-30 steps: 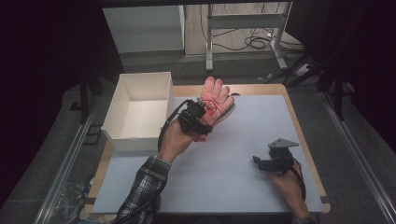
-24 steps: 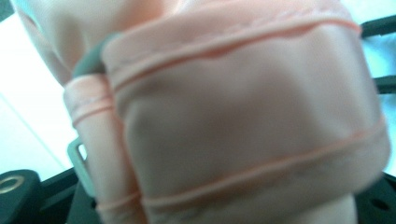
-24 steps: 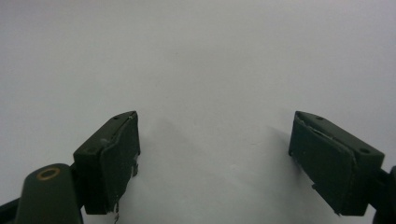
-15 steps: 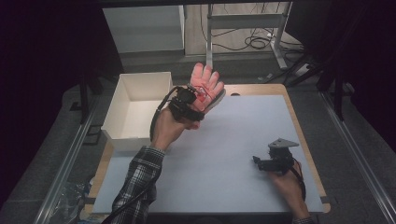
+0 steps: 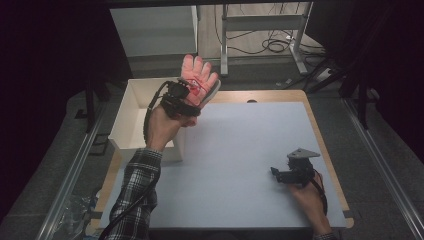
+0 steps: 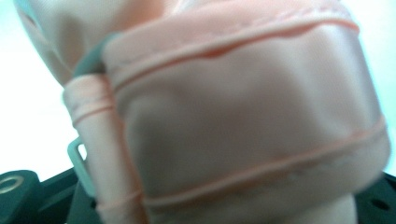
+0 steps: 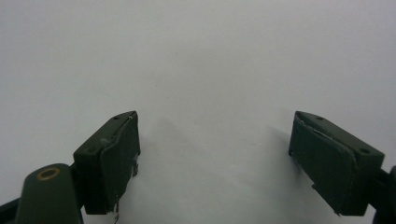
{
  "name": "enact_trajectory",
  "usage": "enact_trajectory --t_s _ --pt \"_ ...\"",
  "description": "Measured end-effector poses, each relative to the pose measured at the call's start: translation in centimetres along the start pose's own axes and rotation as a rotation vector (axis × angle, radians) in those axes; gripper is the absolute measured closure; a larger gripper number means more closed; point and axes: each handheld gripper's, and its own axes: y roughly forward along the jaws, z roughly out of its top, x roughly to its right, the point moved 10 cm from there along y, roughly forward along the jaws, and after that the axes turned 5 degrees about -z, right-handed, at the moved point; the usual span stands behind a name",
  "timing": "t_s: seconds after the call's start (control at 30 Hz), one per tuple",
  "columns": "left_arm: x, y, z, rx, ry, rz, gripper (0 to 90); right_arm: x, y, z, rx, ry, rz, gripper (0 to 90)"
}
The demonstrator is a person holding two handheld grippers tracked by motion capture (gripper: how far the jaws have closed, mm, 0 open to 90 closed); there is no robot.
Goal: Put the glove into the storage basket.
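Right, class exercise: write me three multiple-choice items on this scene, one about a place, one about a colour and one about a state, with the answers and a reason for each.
1. Where is the white box?
A. At the table's left edge
B. At the table's right edge
C. In the middle of the mat

2. What colour is the glove held by the left gripper?
A. Blue
B. Pink
C. Black

3. How do the fingers of the right gripper stand?
A. Shut on the glove
B. Shut on nothing
C. Open, with nothing between them

Answers:
1 A, since the high view shows the box standing by the left side of the white mat.
2 B, since both the high view and the left gripper view show pale pink fabric.
3 C, since the right gripper view shows a wide gap between them over bare mat.
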Motion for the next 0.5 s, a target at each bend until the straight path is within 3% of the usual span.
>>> enact_trajectory --t_s 0.17,0.5 --pt "-1.6 -0.8 -0.4 0.007 -0.028 0.033 44.3 0.0 0.0 0.0 0.0 0.0 0.0 16.7" --pt "-5.7 -1.6 -2.3 0.019 -0.122 0.1 43.8 0.0 0.0 0.0 0.0 0.002 0.0 16.7"
